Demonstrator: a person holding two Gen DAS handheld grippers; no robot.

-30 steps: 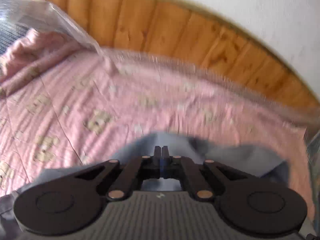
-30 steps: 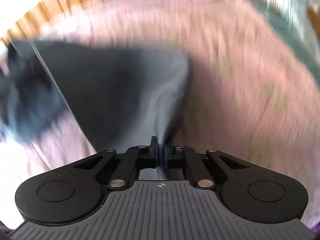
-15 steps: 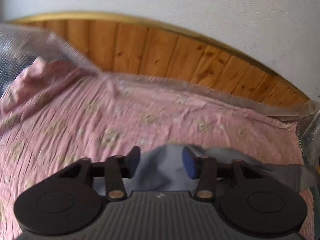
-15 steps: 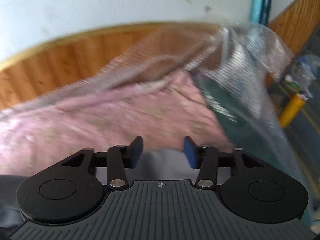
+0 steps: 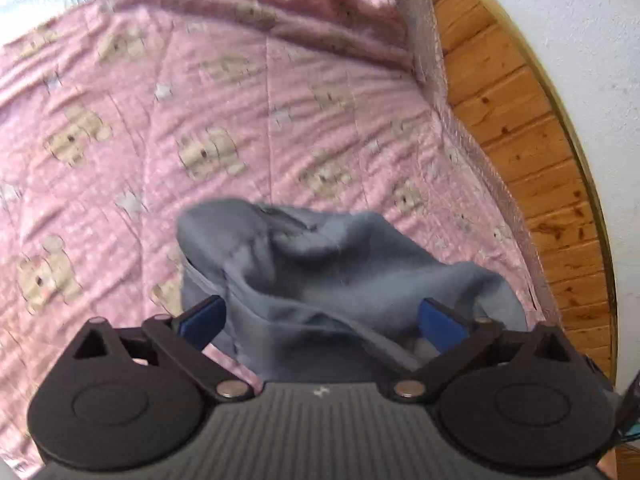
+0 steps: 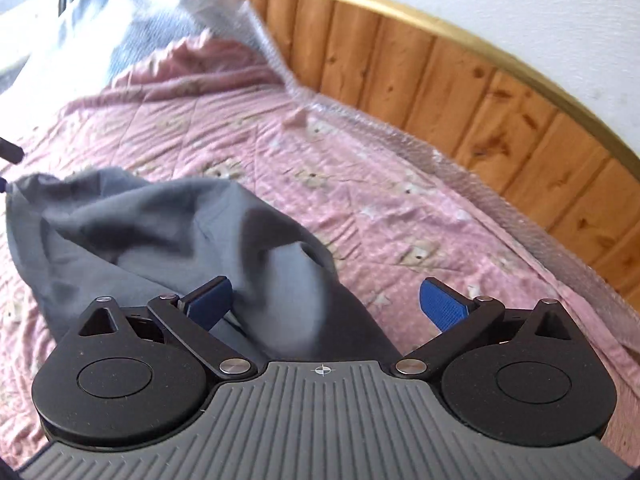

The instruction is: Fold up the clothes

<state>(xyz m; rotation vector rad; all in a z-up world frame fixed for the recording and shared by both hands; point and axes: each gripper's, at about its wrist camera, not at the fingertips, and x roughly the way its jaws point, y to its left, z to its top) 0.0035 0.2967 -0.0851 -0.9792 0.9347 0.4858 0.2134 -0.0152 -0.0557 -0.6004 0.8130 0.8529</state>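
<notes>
Grey garment (image 5: 328, 276) lies crumpled between both spread grippers.

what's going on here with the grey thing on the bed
A person with a handheld tool in each hand is folding clothes on a pink bear-print quilt. The grey garment lies crumpled on it, not yet folded. Both the left tool and the right tool are open, holding nothing, poised just over the cloth.

The grey garment (image 5: 344, 280) is soft, matt cloth lying on a crinkled, quilted pink bedspread (image 5: 240, 112). Behind runs varnished knotty wood panelling (image 6: 460, 92), with glossy clear plastic sheeting (image 6: 460, 168) along the bed's edge.
</notes>
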